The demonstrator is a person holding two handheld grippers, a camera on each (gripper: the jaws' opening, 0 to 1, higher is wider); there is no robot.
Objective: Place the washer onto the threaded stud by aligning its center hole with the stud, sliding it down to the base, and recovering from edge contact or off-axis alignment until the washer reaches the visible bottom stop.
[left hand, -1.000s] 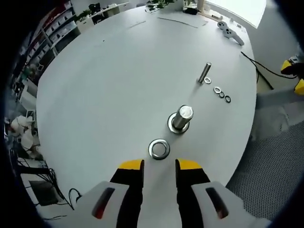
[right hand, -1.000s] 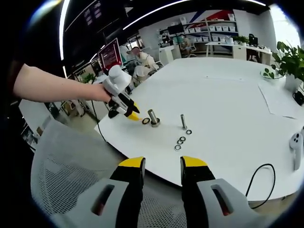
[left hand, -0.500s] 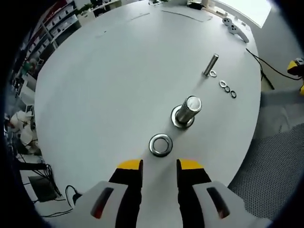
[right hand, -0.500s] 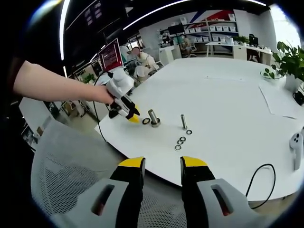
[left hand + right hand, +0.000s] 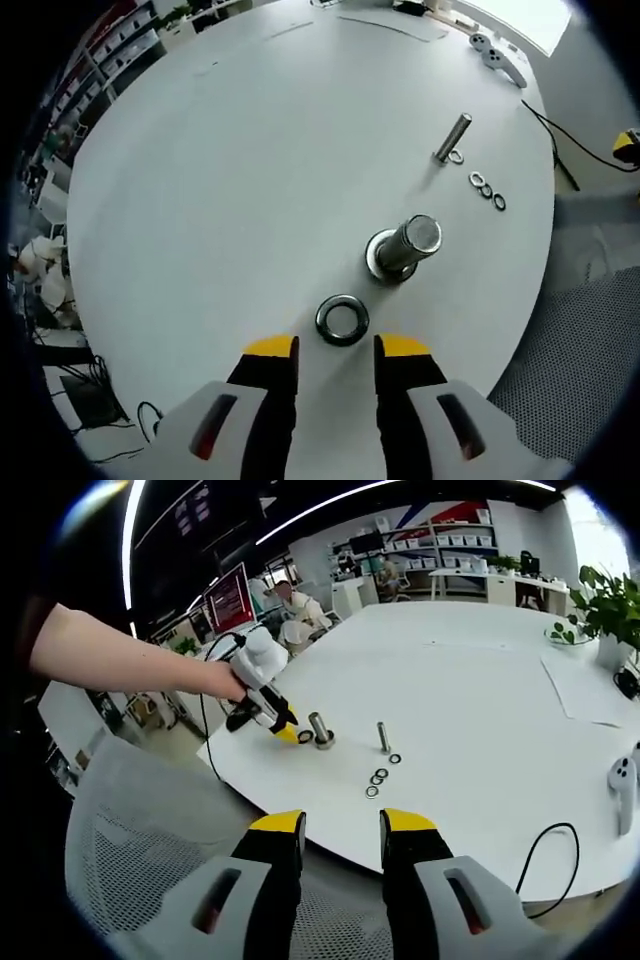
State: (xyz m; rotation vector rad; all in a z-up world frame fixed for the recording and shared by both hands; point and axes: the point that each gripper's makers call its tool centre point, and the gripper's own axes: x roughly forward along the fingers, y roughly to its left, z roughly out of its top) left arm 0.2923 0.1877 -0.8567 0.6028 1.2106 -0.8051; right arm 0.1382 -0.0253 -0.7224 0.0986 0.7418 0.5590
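Observation:
A large steel washer (image 5: pixel 342 319) lies flat on the white round table (image 5: pixel 250 170), just ahead of my open left gripper (image 5: pixel 336 352), whose yellow tips hover above it with nothing held. Beyond it a thick stud (image 5: pixel 412 245) stands upright on its base. In the right gripper view the left gripper (image 5: pixel 285 728) points down at the washer (image 5: pixel 305 737) beside the stud (image 5: pixel 320 727). My right gripper (image 5: pixel 341 830) stands open and empty off the table's near edge, above a mesh chair.
A thin bolt (image 5: pixel 452 138) stands farther back with a small washer at its foot and three small washers (image 5: pixel 485 190) in a row. A mesh chair (image 5: pixel 140 850), a black cable (image 5: pixel 545 850) and a game controller (image 5: pixel 497 58) are nearby. People sit behind the table.
My left gripper has crept forward and lower toward the large washer, which now sits nearer its tips. The right gripper has stayed still.

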